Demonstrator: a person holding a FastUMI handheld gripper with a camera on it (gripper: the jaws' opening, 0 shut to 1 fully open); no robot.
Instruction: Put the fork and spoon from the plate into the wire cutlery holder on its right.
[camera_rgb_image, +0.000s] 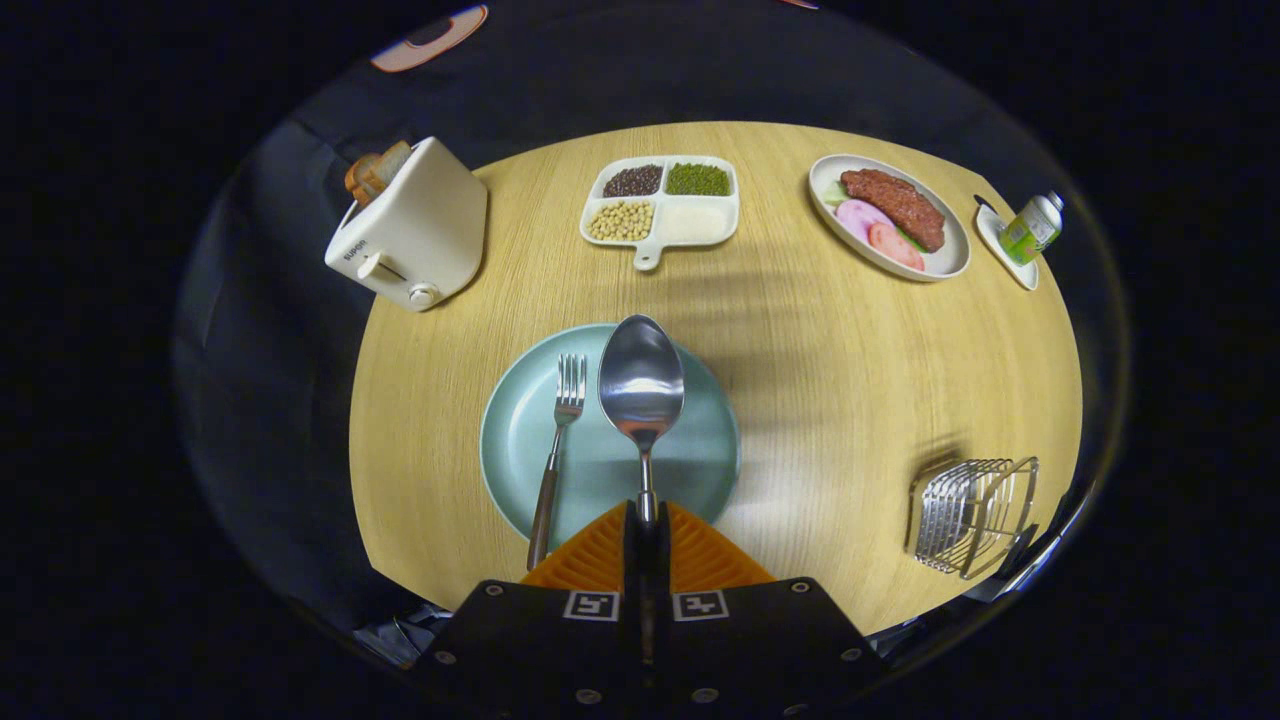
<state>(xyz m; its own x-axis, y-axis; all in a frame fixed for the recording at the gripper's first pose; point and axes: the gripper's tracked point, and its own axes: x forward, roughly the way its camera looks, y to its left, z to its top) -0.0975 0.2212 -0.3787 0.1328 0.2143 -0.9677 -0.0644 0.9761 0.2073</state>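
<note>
Jaws tight on shiny spoon (641, 385)

Staged dining booth: round wooden table (820, 380), toaster (412, 228), food plate (890, 217), black cloth wall.

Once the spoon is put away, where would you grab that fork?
By its handle, I think. The fork lies flat, tines on the plate, while its dark handle sticks out over the rim toward the gripper, which is shut on the spoon. Coming from that near side, fingers either side of the handle's overhanging end, looks easiest.
</note>
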